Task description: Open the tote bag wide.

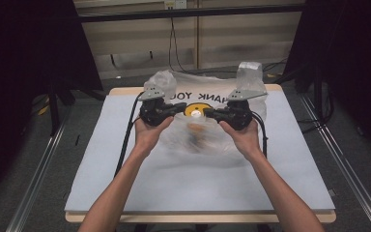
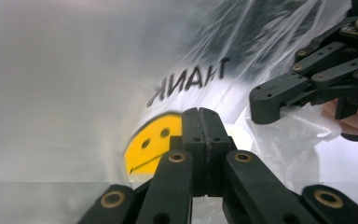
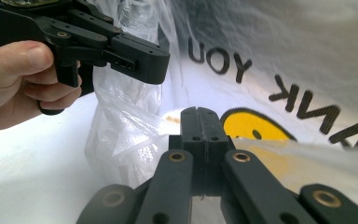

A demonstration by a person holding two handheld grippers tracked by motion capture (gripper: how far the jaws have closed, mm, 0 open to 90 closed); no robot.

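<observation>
Dark curtains and a grey floor surround a wooden table topped with a pale blue-grey mat, where a person's two bare forearms reach in from the near edge. Each hand holds a black two-jaw gripper, and the two point at each other over a thin, translucent white plastic bag printed with black "THANK YOU" letters and a yellow smiley face.

In its own view the left gripper has its jaws pressed together, with no visible gap between them; whether any film is pinched at the tips cannot be told. Just beyond its tips lies the smiley print, and the bag's crumpled plastic rises behind and to both sides.

Facing it, the right gripper is likewise clamped fully together, and again any pinched film is impossible to make out. Bag plastic lies directly ahead of and beneath its jaws, the lettering just past them. Between the two tips sits the smiley face.
</observation>
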